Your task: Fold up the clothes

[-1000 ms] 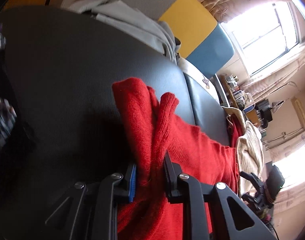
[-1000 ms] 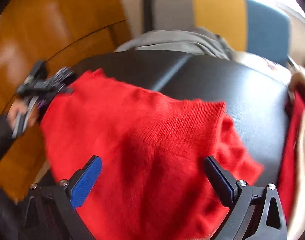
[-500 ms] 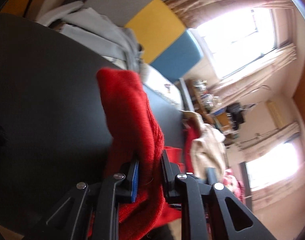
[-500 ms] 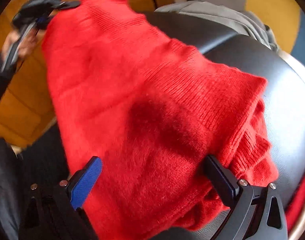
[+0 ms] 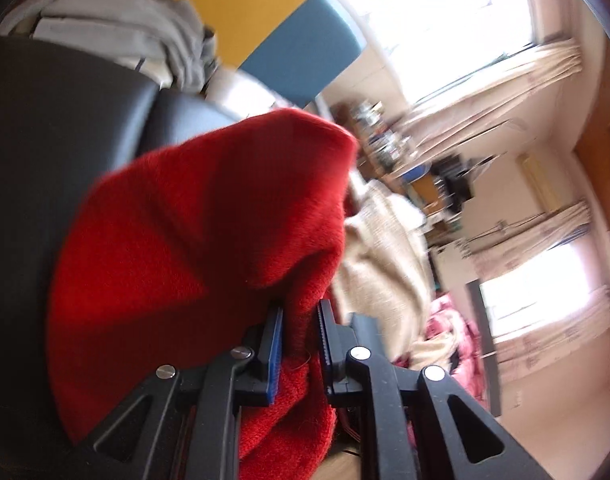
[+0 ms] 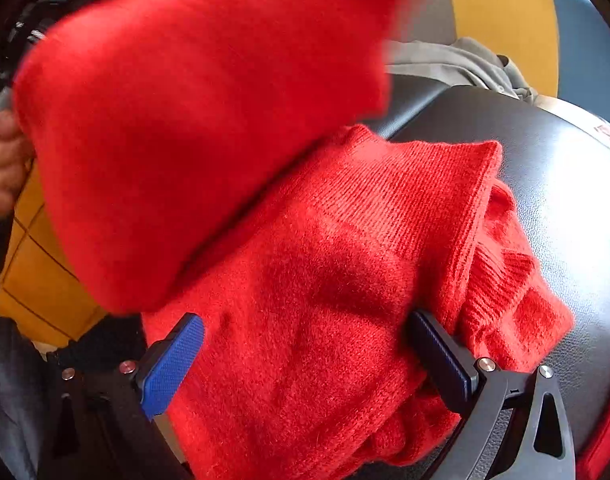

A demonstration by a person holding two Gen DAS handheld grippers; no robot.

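Observation:
A red knitted sweater (image 6: 345, 240) lies on a black leather seat (image 6: 565, 180). My left gripper (image 5: 301, 312) is shut on a bunched edge of the red sweater (image 5: 193, 240), its blue pads pressing the cloth, and holds that part lifted above the seat. In the right wrist view this lifted flap (image 6: 185, 100) hangs blurred over the lying part, with a hand (image 6: 1, 160) at the left edge. My right gripper (image 6: 305, 320) stands wide open low over the sweater, with the folded body between its fingers and the ribbed cuff by the right finger.
A pile of grey clothing (image 5: 125, 28) lies at the far end of the seat, before a yellow and blue cushion (image 5: 265, 20). A beige knit cloth (image 5: 385, 260) and pink cloth (image 5: 453, 328) lie to the right. Orange floor (image 6: 37, 280) shows at the left.
My left gripper has carried its pinched part of the sweater up and across, over the rest of it. The right gripper sank slightly onto the sweater, still wide open.

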